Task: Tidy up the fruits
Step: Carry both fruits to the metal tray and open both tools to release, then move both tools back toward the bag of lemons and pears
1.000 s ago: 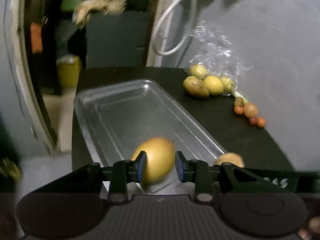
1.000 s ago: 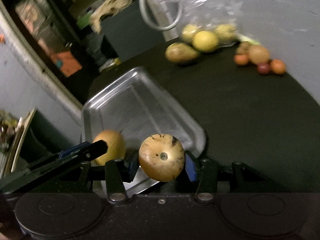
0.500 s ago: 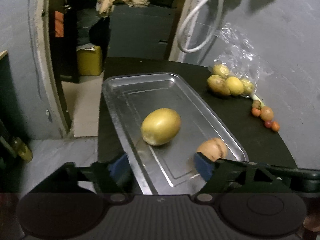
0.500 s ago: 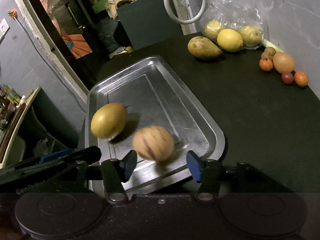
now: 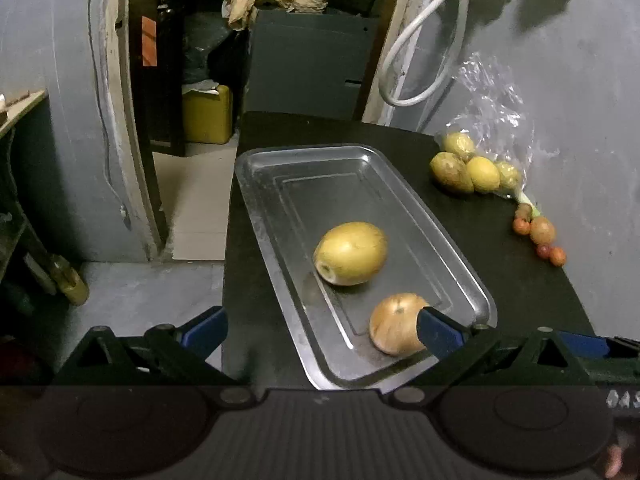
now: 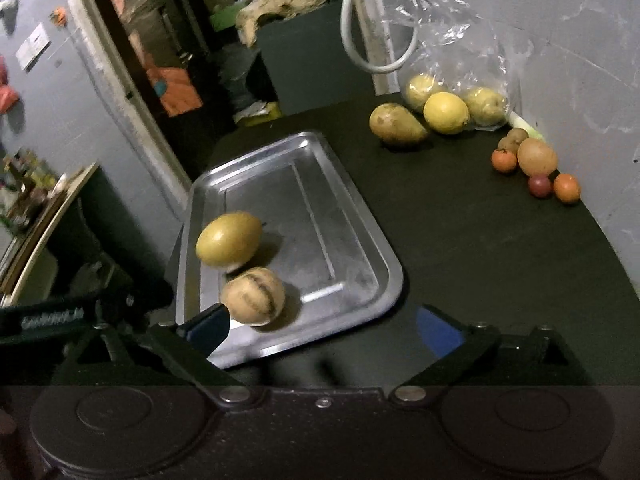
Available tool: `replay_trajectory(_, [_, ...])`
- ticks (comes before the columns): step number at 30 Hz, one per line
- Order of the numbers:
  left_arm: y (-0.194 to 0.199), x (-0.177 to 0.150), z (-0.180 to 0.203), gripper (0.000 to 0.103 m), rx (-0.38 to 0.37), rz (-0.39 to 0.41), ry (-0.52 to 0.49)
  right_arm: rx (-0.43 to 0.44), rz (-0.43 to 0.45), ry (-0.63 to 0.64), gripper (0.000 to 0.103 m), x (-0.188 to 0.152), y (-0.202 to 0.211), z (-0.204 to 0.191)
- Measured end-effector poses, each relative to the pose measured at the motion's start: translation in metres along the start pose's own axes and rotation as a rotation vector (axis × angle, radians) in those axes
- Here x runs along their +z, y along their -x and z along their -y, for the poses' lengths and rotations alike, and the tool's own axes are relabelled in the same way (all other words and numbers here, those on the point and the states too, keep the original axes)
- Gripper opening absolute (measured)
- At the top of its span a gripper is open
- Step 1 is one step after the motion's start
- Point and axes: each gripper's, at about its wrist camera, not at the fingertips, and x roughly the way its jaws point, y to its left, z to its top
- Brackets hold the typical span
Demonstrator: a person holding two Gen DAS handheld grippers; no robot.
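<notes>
The left wrist view looks forward and down from the near short end of the rectangular silver metal tray, close above it. The right wrist view faces the same tray from further right over the black tabletop, and both share the clear plastic bag of yellow fruit by the grey wall.

Two fruits on the tray, left gripper spread wide

A yellow fruit lies mid-way along the metal tray; a tan striped fruit sits near its close end, beside the right blue fingertip. More fruit waits by the wall.
</notes>
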Motion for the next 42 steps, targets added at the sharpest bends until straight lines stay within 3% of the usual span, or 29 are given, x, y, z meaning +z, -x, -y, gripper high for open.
replay_trajectory(6, [0.013, -0.002, 0.016, 0.103, 0.016, -0.017, -0.048, -0.029, -0.057, 0.031, 0.102, -0.019, 0.022, 0.020])
replay_trajectory(14, [0.015, -0.005, 0.049, 0.103, 0.016, -0.064, -0.141, -0.106, -0.094, -0.078, 0.102, -0.034, 0.041, 0.061])
replay_trajectory(18, [0.013, -0.004, 0.070, 0.103, 0.013, -0.070, -0.220, -0.192, -0.046, -0.031, 0.102, -0.037, 0.054, 0.066])
replay_trajectory(28, [0.006, 0.013, 0.112, 0.103, -0.032, -0.038, -0.311, -0.335, 0.120, 0.078, 0.102, -0.031, 0.090, 0.067])
replay_trajectory(42, [0.002, 0.042, 0.129, 0.103, -0.037, 0.032, -0.386, -0.374, 0.202, 0.044, 0.102, -0.038, 0.104, 0.063])
